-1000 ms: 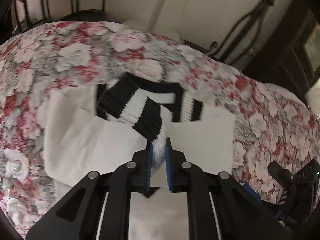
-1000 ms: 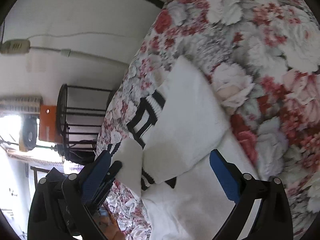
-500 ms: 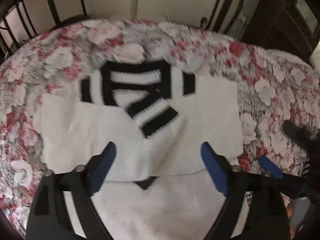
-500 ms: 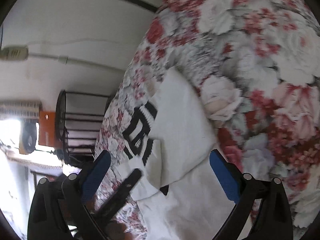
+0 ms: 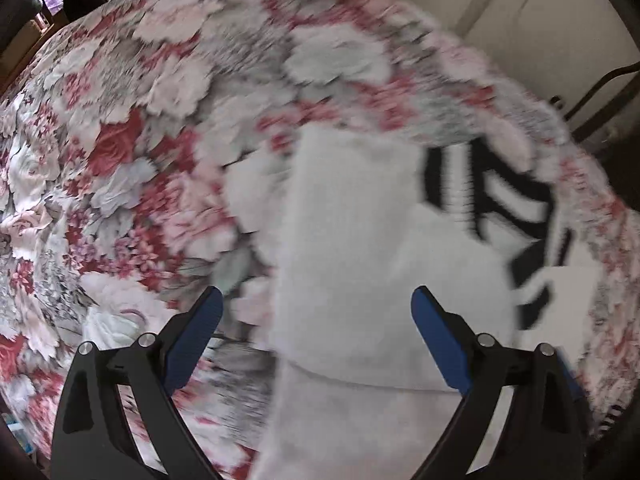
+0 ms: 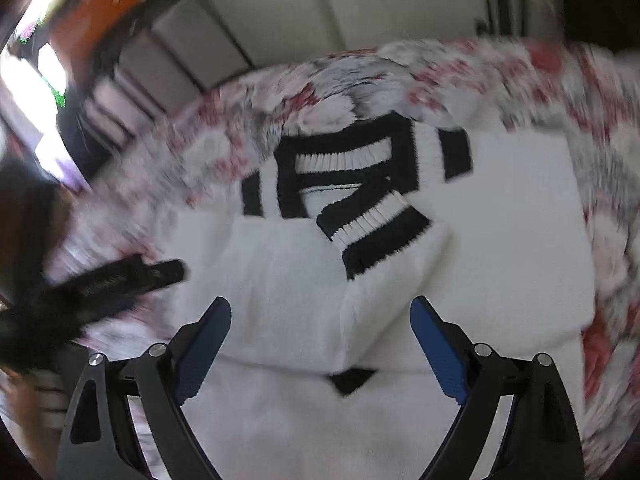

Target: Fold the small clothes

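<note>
A white knit sweater (image 5: 360,220) with black-striped collar and cuffs lies flat on the floral bedspread (image 5: 120,160). My left gripper (image 5: 316,296) hangs open over the sweater's left edge, pointing steeply down, with nothing gripped. In the right wrist view the sweater (image 6: 520,240) fills the middle, its striped cuff (image 6: 376,232) folded across the chest below the collar (image 6: 340,160). My right gripper (image 6: 320,305) is above the folded sleeve; its jaws are wide and closing, pads clear of the cloth. A blurred black finger (image 6: 120,280) of the left gripper shows at the left.
The floral bedspread (image 6: 600,160) runs out to the right of the sweater. Behind the bed are a pale wall (image 6: 360,8), a dark metal frame (image 5: 600,88) and something orange (image 6: 92,12) at the far left. Both views are motion-blurred.
The left gripper let go of the striped cuff, opened wide and swung to the sweater's left edge. The right gripper rolled and moved over the folded sleeve, which now lies across the chest.
</note>
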{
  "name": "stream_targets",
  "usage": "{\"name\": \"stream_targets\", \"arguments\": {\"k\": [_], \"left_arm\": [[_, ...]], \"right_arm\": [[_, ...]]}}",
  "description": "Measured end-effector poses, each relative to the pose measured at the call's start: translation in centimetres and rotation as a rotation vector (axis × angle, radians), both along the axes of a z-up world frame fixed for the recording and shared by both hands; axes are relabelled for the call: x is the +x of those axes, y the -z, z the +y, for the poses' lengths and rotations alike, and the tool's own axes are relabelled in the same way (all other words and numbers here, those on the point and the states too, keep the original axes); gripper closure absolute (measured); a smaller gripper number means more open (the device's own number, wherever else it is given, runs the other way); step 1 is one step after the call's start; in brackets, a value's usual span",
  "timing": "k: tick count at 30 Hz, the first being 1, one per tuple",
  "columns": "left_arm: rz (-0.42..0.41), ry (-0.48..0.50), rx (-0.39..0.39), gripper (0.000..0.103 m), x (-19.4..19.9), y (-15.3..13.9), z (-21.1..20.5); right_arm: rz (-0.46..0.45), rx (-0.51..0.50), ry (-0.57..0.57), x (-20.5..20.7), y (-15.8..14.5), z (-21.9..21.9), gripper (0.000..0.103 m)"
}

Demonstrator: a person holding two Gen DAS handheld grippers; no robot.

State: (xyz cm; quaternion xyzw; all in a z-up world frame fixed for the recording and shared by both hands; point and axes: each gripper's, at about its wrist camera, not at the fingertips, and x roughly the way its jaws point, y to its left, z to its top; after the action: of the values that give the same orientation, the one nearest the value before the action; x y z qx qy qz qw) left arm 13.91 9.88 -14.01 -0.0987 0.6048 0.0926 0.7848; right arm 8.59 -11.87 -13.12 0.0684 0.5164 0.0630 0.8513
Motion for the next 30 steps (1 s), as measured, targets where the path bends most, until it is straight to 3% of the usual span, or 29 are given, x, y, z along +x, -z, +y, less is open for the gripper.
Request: {"name": "stream_targets", "arguments": {"k": [1,3,5,8,10,12,13,16,18,19,20,22,24,27,28,30], "left_arm": [[0.029,0.000,0.017,0.011,0.3,0.8,0.5],[0.080,0.006,0.028,0.011,0.7,2.0,0.8],[0.132,0.021,0.040,0.011,1.1,3.3,0.7],[0.149,0.032,0.074,0.010,1.3,4.1,0.3],[0.132,0.036,0.104,0.010,1.4,3.8,-0.1],[0.088,0.036,0.126,0.010,1.5,2.9,-0.5],[0.065,0.040,0.147,0.010,1.5,2.6,-0.6],[0.111,0.051,0.171,0.007,1.3,4.0,-1.3],[0.133,0.058,0.178,0.007,1.1,5.1,-2.0],[0.119,0.065,0.199,0.007,1.2,4.8,-2.4],[0.114,0.075,0.206,0.007,1.4,4.5,-2.6],[0.097,0.088,0.161,0.007,1.2,4.0,-3.1],[0.096,0.088,0.129,0.007,1.0,3.8,-3.4],[0.103,0.105,0.151,0.007,1.3,4.3,-4.0],[0.104,0.101,0.149,0.007,1.4,4.4,-4.1],[0.100,0.100,0.147,0.007,1.6,4.3,-4.2]], "right_arm": [[-0.006,-0.052,0.009,0.2,0.5,-0.1,0.012],[0.003,-0.091,0.039,0.5,1.5,-1.0,0.024],[0.047,0.038,0.098,0.5,2.5,-3.6,0.063],[0.043,0.278,0.189,0.1,2.3,-6.6,0.079],[-0.036,0.403,0.206,-0.5,0.5,-8.1,0.089],[-0.089,0.458,0.207,-0.9,-0.4,-9.2,0.089],[-0.070,0.432,0.233,-1.0,0.0,-10.0,0.089],[0.133,0.424,0.385,-1.7,5.2,-13.3,0.090],[0.162,0.544,0.432,-2.5,6.9,-14.8,0.092],[0.155,0.569,0.417,-2.5,6.4,-15.0,0.085],[0.135,0.598,0.396,-2.4,5.7,-15.0,0.060],[0.072,0.635,0.399,-2.6,4.7,-15.2,0.025],[0.058,0.580,0.401,-2.0,4.5,-15.0,0.027],[0.075,0.550,0.444,-1.7,5.6,-15.2,0.061],[0.081,0.563,0.474,-1.8,6.1,-15.8,0.081],[0.049,0.612,0.501,-1.7,5.7,-16.7,0.091]]}}
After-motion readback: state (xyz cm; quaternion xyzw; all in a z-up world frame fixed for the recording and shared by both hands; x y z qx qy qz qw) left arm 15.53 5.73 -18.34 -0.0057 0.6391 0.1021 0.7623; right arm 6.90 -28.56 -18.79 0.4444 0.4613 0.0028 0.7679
